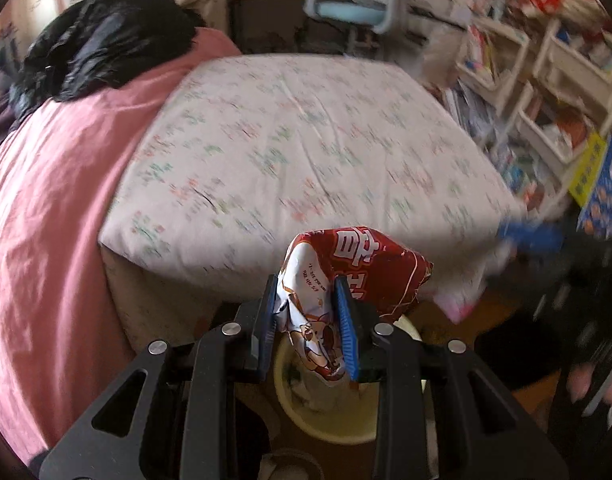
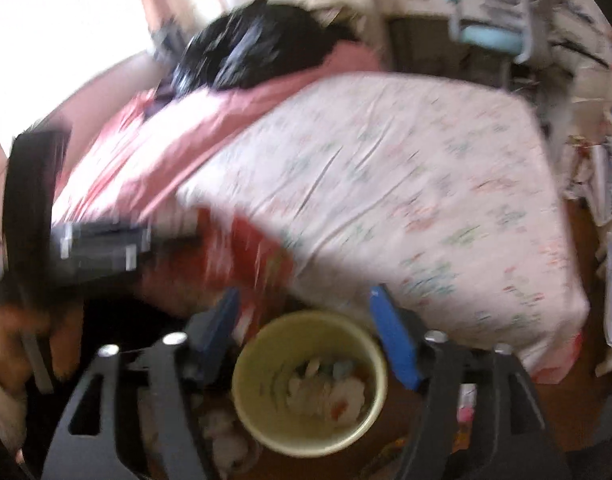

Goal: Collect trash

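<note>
Snack wrapper (image 1: 348, 280), crumpled red-and-white foil, long axis roughly upright, clamped in left tongs (image 1: 312, 320) above yellow bin (image 2: 310, 384), right tongs (image 2: 306, 344) apart, empty.

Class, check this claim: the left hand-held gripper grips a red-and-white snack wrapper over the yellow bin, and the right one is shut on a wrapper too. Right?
Not quite. The right hand-held gripper is open and empty above the yellow bin, per the right wrist view. The left hand-held gripper does grip the snack wrapper.

My right gripper (image 2: 306, 320) stands with its blue pads (image 2: 394, 340) wide apart and nothing between them. Below the gap sits a pale yellow bin (image 2: 261, 344) holding crumpled waste. A blurred red wrapper (image 2: 245, 248) hangs at upper left of the bin, held by the left gripper (image 2: 105, 246). Behind lies a bed (image 2: 386, 168) with a patterned sheet.
</note>
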Available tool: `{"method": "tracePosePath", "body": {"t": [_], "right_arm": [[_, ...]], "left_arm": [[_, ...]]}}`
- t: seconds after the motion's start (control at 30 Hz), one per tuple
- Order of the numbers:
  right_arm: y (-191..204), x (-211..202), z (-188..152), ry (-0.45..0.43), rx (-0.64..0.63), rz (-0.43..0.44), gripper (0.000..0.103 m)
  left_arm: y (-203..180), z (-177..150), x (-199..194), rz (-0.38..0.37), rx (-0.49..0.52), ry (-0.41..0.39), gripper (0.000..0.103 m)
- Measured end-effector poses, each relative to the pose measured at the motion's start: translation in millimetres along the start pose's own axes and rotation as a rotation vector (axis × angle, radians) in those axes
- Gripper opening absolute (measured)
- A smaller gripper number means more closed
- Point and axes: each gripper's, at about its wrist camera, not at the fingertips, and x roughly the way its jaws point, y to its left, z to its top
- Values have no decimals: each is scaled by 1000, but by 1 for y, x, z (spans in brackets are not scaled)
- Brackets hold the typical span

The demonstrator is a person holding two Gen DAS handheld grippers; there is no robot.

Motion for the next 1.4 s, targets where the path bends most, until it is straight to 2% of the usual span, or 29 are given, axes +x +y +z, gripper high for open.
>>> {"method": "tracePosePath", "body": {"t": [0.03,0.1,0.23,0.27,0.33,0.43,0.47,0.63,0.77,0.93,1.27,1.4], "right_arm": [[-3,-5,1,-25,13,-18,82],[-13,-14,4,-71,51,-57,85],[-25,-16,1,-72,102,-101,88],[-29,-14,0,-66,113,-107,88],[-34,-8,0,-49,120,-132,90],[-34,-9,-6,-20,118,-178,92],[-34,-7,-6,-16,115,-193,92],[-26,-20,-8,-67,62,-291,96],[-15,-22,-7,-117,-4,-360,96],[-4,-32,-4,-213,-53,-401,96],[-11,-53,2,-393,-21,-447,96],[-14,-54,2,-405,-11,-469,96]], "left_arm": [[-5,-4,3,-5,18,23,27],[-18,-14,13,-4,56,96,28],[-38,-36,31,10,140,235,38],[-44,-40,32,25,165,243,39],[-48,-41,30,43,182,232,51],[-41,-36,19,87,140,166,64],[-36,-33,12,94,105,120,66],[-13,-21,-26,156,-42,-130,90],[-2,-14,-39,198,-111,-227,94],[3,-11,-54,220,-123,-322,96],[-7,-2,-71,195,-126,-434,96],[-15,0,-73,205,-108,-457,96]]}}
